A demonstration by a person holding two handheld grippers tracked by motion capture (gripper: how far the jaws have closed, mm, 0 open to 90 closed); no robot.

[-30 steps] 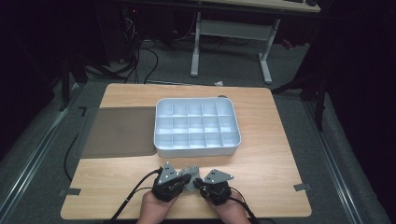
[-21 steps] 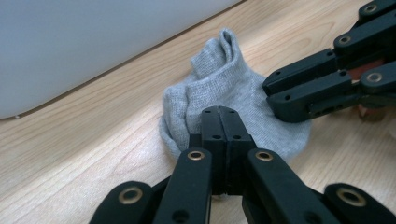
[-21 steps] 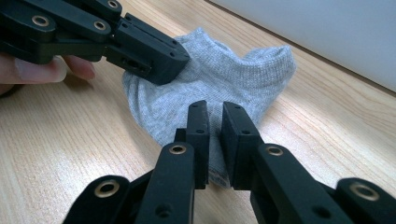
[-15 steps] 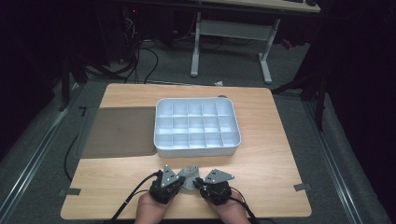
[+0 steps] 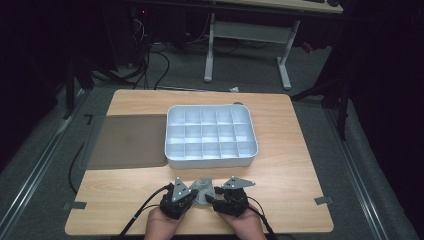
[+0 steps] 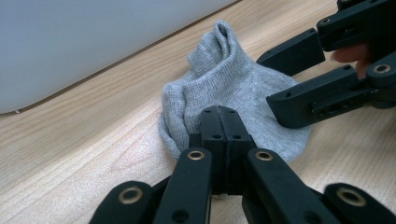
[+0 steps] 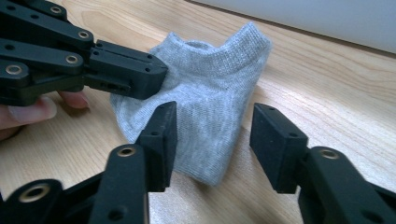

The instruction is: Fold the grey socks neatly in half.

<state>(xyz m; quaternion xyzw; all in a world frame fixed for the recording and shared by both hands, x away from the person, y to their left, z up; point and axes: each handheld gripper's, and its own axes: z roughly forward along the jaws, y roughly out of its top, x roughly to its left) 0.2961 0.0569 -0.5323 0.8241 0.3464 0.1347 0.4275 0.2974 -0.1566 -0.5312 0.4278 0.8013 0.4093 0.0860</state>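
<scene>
A small grey knitted ankle sock [image 6: 229, 98] lies crumpled on the wooden tabletop near its front edge, its ribbed cuff standing upward, one fold of fabric bunched along its side.

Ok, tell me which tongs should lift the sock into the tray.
Left, probably. The left tongs are already shut on the grey sock, while the right tongs stand open around it. The white tray lies just ahead.

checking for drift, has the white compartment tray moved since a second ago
No. The white compartment tray sits in the same place in the high view, its left wall against the dark mat as before.
</scene>
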